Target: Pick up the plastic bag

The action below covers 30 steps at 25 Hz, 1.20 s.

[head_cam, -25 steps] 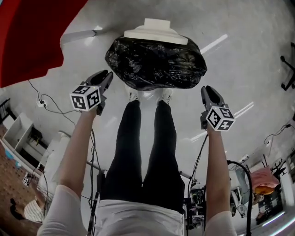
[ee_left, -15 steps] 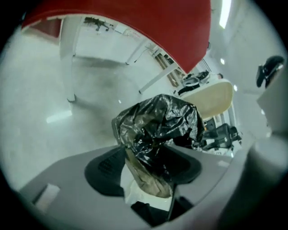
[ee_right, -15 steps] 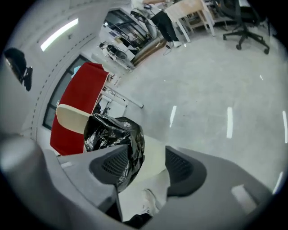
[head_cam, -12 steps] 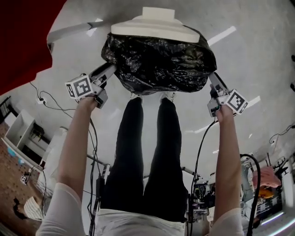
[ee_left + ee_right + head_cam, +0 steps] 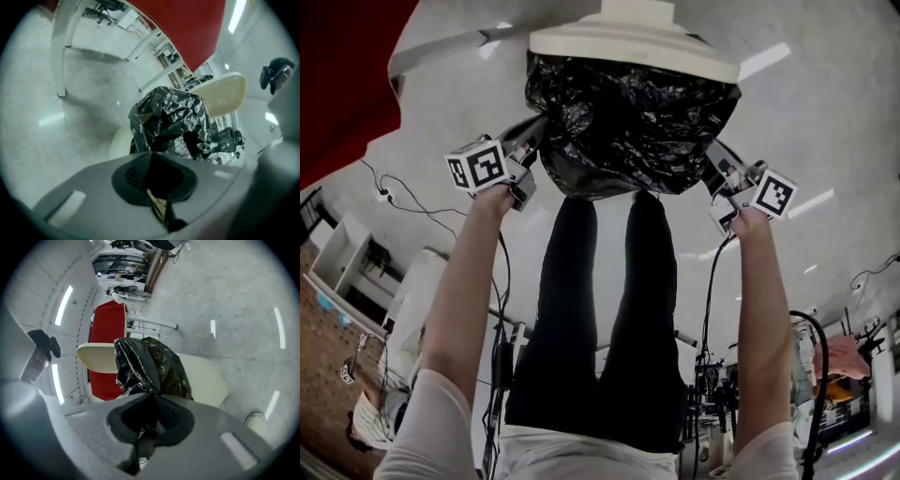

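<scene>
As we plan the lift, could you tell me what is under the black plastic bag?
A cream seat extends out from beneath the black plastic bag. Where they touch is covered by the bag itself.

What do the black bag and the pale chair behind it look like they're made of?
The black bag: thin plastic film, glossy; it crinkles into many sharp folds that catch the light. The pale chair: probably moulded hard plastic, cream, smooth and fairly matte; its edges look rounded, with no seams visible.
</scene>
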### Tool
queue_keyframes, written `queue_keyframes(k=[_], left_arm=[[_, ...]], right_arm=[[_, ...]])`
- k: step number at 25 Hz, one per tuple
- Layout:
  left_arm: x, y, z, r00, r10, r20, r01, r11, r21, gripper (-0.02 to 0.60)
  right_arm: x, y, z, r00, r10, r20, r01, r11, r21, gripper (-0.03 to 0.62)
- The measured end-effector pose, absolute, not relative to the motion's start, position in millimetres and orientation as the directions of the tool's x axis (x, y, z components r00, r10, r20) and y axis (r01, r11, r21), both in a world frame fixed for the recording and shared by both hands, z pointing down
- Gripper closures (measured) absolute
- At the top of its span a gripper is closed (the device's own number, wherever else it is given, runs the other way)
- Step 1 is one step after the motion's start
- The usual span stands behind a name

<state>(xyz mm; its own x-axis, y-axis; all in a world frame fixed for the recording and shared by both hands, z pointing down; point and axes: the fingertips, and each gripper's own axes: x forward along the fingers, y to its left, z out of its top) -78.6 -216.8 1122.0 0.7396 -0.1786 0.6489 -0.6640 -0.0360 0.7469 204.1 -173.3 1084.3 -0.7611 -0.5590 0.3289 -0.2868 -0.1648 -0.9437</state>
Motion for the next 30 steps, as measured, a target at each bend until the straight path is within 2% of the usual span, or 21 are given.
queue_keyframes(k=[4,8,13,22,27,30], left_arm=[[-91,-214,1108,0.682,-0.198,0.703,-0.727,-0.087,0.681,0.575],[-101,-207,1084,0.649,-0.199,0.734,-0.760,-0.146,0.633,0.575],[-119,-208,1039,0.635,-0.230,0.738,-0.773,-0.185,0.607,0.575],[-121,-179,861,0.635,-0.300,0.712,-0.769,-0.332,0.546,0.575],[-111,-192,866,0.640,-0.330,0.694,-0.767,-0.329,0.551,0.575],[-104,-186,832,0.646,-0.350,0.679,-0.763,-0.338,0.551,0.575]], right_arm=[[206,-168,1066,-0.754,-0.562,0.340,-0.313,-0.148,-0.938,0.591],[219,-159,1046,-0.722,-0.559,0.409,-0.396,-0.151,-0.906,0.591],[224,-157,1007,-0.689,-0.571,0.447,-0.451,-0.144,-0.881,0.591],[209,-127,839,-0.685,-0.557,0.470,-0.535,-0.054,-0.843,0.591],[208,-139,860,-0.682,-0.521,0.514,-0.576,-0.050,-0.816,0.591],[205,-135,831,-0.689,-0.506,0.519,-0.593,-0.018,-0.805,0.591]])
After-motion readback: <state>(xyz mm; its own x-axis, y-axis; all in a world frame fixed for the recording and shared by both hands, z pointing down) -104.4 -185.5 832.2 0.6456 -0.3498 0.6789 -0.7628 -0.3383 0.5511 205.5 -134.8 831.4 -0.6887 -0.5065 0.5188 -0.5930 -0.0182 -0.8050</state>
